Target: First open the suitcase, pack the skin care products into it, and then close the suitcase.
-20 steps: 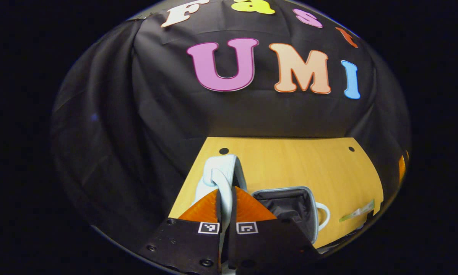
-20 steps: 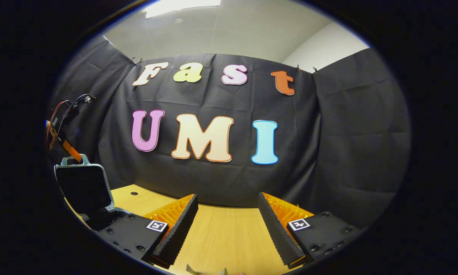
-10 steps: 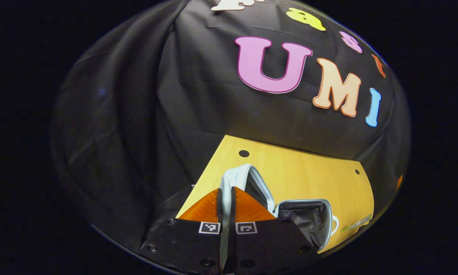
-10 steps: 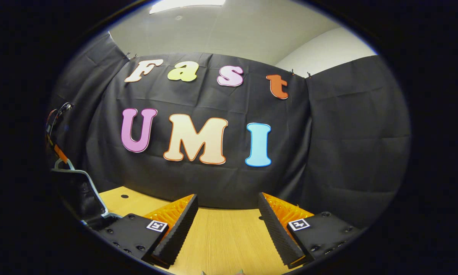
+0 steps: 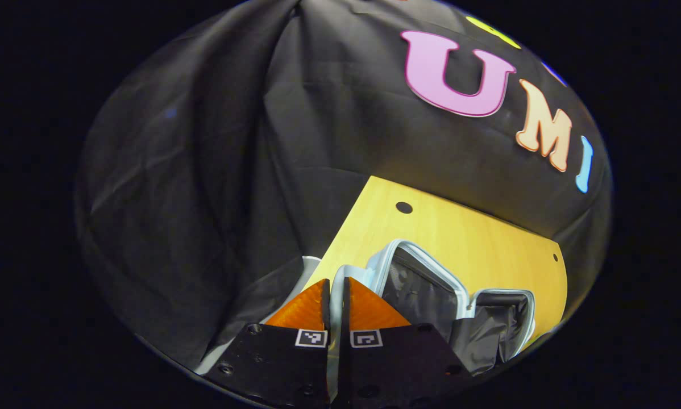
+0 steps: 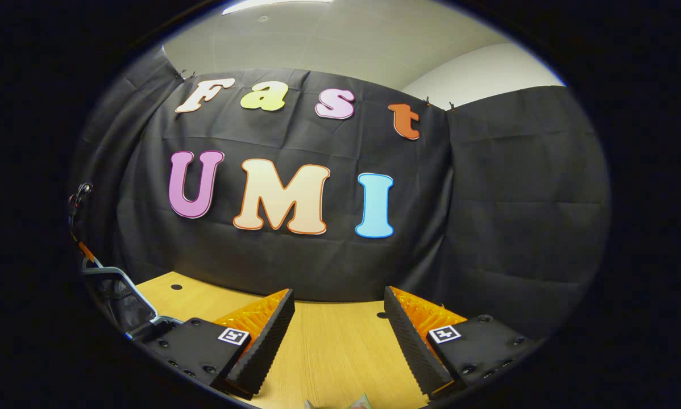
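While the left gripper pinches the pale handle of the suitcase lid between both fingers, the lid stands tilted open over the wooden table, its dark lined base beside it; farther right, the right gripper hovers spread wide above the table, holding nothing.

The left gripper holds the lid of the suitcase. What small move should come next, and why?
Probably lower the lid a little further until it rests, then release. The left gripper is shut on the lid's pale handle, and the suitcase already lies open with its dark lining showing. The right gripper waits open above the table.
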`<move>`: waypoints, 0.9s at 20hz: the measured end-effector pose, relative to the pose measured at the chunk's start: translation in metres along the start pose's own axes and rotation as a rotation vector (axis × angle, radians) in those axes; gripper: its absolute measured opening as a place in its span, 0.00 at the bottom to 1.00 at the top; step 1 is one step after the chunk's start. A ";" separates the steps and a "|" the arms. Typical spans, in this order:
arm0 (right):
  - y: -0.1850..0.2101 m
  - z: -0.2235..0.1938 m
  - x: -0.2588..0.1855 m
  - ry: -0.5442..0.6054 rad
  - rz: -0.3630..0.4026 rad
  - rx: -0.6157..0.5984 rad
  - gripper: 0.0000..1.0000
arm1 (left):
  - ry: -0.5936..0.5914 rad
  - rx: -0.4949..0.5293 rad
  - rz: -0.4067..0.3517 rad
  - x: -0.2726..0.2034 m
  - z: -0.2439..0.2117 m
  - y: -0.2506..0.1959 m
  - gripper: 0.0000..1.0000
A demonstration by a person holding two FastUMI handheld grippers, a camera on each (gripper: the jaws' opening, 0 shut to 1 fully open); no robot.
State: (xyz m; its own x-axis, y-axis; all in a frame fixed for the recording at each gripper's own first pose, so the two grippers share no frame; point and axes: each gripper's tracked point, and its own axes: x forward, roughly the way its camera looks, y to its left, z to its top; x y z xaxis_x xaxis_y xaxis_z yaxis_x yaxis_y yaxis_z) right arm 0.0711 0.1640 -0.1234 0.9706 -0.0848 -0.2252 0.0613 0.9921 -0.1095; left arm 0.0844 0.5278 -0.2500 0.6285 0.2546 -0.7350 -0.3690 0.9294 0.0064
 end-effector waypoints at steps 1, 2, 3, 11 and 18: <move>-0.002 0.001 -0.001 0.003 -0.008 0.000 0.98 | 0.015 -0.003 0.016 0.010 -0.011 0.009 0.00; -0.005 0.000 -0.002 0.006 -0.016 -0.002 0.98 | 0.031 -0.004 0.034 0.019 -0.021 0.016 0.00; -0.008 -0.001 -0.003 0.011 -0.025 -0.004 0.98 | 0.046 -0.006 0.045 0.028 -0.030 0.021 0.00; -0.028 0.008 -0.005 0.004 -0.045 0.041 0.98 | -0.129 -0.061 0.154 0.022 -0.021 0.049 0.22; -0.056 0.022 -0.008 -0.076 -0.020 0.078 0.98 | -0.533 0.035 0.191 -0.082 0.067 -0.013 0.83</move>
State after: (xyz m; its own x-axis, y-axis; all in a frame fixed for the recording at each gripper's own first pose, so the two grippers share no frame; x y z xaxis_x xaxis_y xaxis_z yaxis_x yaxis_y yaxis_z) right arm 0.0651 0.1108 -0.0937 0.9837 -0.1003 -0.1493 0.0958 0.9947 -0.0371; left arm 0.0829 0.5127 -0.1442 0.8146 0.5107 -0.2750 -0.4931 0.8594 0.1351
